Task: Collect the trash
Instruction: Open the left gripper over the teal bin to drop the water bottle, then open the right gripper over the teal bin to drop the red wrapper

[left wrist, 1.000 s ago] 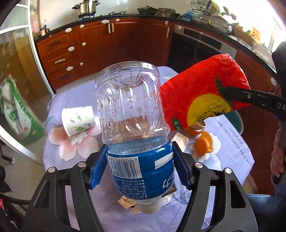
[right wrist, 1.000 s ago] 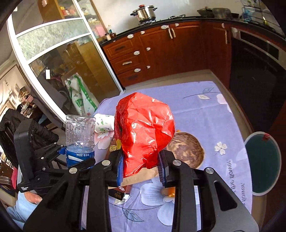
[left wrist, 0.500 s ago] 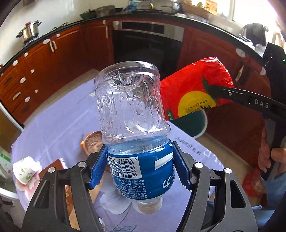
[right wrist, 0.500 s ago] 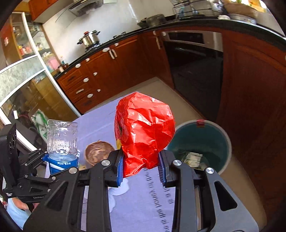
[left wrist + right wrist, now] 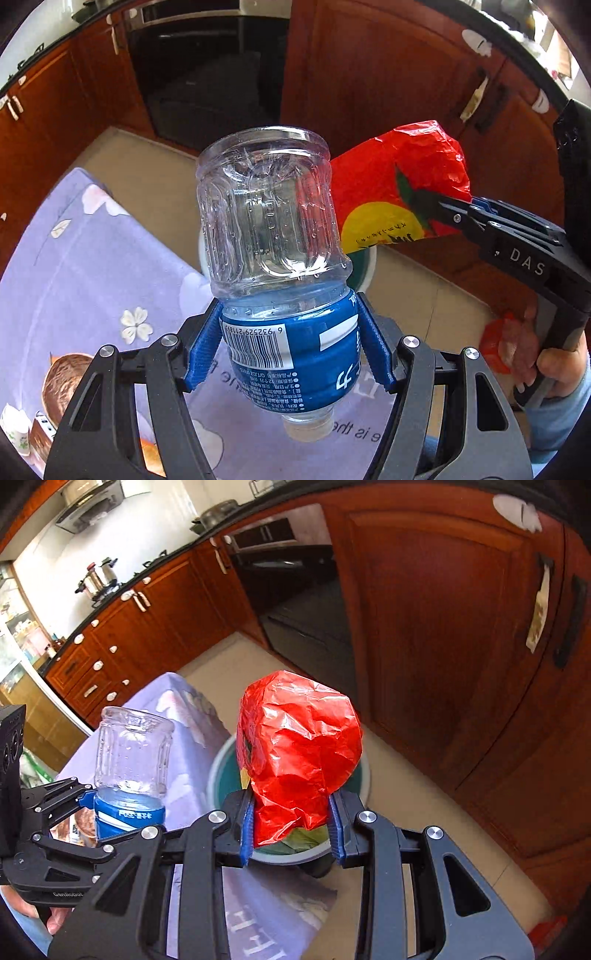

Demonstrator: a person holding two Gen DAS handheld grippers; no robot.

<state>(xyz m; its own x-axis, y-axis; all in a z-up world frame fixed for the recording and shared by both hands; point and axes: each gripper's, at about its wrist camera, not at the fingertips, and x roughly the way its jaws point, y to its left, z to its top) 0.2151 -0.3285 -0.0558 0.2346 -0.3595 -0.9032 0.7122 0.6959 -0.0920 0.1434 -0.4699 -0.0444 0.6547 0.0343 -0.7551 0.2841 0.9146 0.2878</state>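
Note:
My left gripper [image 5: 291, 347] is shut on a clear plastic bottle [image 5: 266, 221] at its blue label, cap end toward the camera. The bottle [image 5: 133, 753] and left gripper [image 5: 86, 799] also show at the left of the right wrist view. A crumpled red snack bag [image 5: 299, 746] sits clamped in my right gripper [image 5: 291, 819]. Directly under the bag stands a teal trash bin [image 5: 221, 760] with a pale rim, mostly hidden by the bag. From the left wrist view the bag [image 5: 391, 184] and right gripper [image 5: 443, 210] hang to the right, and the bin's rim [image 5: 367, 258] peeks out behind the bottle.
The table with its purple flowered cloth [image 5: 92, 258] lies left of the bin, carrying a brown bowl [image 5: 64, 376] and a white cup [image 5: 14, 435]. Wooden cabinets [image 5: 443, 627] and a dark oven [image 5: 207, 74] close in beyond the bin. A red object [image 5: 495, 347] lies on the floor.
Both grippers swung right, off the table toward the bin, carrying the bottle and the red bag. The bin now sits under the bag. Neither grip changed.

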